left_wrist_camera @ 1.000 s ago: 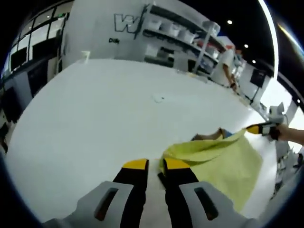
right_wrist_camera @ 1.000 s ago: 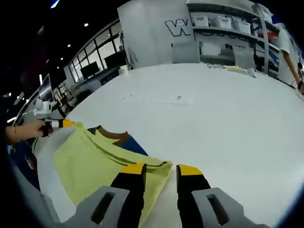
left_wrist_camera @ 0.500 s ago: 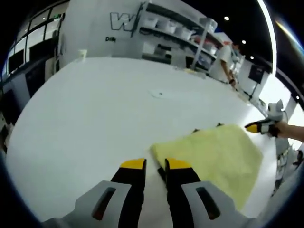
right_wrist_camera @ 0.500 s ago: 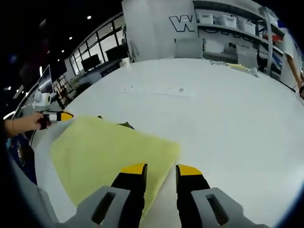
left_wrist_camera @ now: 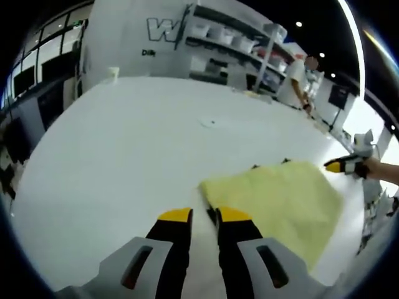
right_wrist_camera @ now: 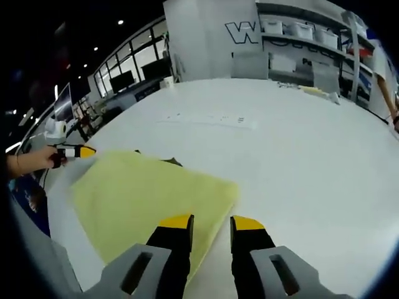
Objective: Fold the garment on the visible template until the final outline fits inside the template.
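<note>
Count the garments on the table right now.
1: a yellow garment lying folded flat on the white table, just ahead of the right claw. A dark edge peeks out beyond its far side; more may be hidden underneath.

Bright overhead ceiling lights; soft overall blur; strong fisheye bending at edges.

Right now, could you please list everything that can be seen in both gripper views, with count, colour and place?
Folded yellow cloth garment: one, yellow, flat on the table ahead of both grippers.
Dark template: one, dark, small corners peeking out at the garment's far edge.
Large white table: one, white, under everything.
Shelving with white bins: one, white, background wall.
Person in white top: one, standing by the shelving.
Left gripper: one, black with yellow-tipped fingers, open, at the garment's near corner.
Right gripper: one, same colours, open, over the garment's edge.
</note>
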A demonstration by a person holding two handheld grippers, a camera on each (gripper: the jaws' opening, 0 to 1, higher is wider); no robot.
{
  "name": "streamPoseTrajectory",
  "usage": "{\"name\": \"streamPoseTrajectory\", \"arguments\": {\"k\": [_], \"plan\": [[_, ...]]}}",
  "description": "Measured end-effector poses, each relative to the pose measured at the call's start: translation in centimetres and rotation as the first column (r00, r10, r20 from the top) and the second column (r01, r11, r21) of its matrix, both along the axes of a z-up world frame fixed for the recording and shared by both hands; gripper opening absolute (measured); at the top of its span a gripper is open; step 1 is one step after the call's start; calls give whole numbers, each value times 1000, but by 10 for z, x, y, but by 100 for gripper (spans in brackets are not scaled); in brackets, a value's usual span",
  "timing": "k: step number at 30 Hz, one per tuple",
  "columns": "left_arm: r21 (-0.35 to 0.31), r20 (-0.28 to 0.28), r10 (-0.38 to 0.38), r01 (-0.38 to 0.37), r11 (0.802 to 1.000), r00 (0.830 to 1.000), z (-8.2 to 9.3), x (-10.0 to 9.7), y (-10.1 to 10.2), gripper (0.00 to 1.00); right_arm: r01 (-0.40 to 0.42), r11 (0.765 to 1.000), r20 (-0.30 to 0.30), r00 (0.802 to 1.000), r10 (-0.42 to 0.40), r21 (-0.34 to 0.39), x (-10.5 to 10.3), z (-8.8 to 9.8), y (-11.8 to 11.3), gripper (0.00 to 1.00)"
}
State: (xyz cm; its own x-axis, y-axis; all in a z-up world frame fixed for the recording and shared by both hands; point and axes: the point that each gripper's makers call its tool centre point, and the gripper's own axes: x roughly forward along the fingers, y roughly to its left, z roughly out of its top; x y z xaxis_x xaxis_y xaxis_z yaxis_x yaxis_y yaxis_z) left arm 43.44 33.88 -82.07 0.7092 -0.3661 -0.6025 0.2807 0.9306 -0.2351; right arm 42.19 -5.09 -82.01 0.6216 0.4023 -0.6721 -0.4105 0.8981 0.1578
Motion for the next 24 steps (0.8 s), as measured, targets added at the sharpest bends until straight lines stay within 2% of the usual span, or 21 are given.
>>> {"name": "streamPoseTrajectory", "arguments": {"k": [2,4,6,8,10,13,15,18,22,24], "plan": [[8,3,-1,1,1000,1000,3,-5,2,13,-5,1000,-1,1000,5,0,-3,3,-3,17],[14,3,-2,2,1000,1000,4,-13,2,13,-8,1000,0,1000,8,0,-6,-1,-4,18],[12,1,-5,5,1000,1000,2,-19,4,14,-15,1000,0,1000,15,3,-15,4,-1,18],[10,1,-8,8,1000,1000,4,-32,1,15,-21,1000,-5,1000,21,0,-21,2,-3,19],[0,6,-11,11,1000,1000,6,-34,2,16,-24,1000,-8,1000,24,-2,-26,2,-4,20],[-17,27,-19,19,1000,999,13,-47,-4,18,-26,1000,-6,1000,26,1,-36,5,-3,21],[-26,34,-28,29,999,999,14,-54,-5,20,-37,999,-6,999,37,0,-45,-2,-6,22],[-33,36,-40,41,999,999,15,-64,-7,21,-47,999,-14,999,47,-2,-57,5,-3,22],[-60,46,-97,100,993,994,18,-84,-17,21,-62,998,-23,998,62,3,-70,1,-2,22],[-53,41,-118,120,991,992,17,-94,-20,22,-69,998,-25,997,69,4,-75,1,-1,22]]}}
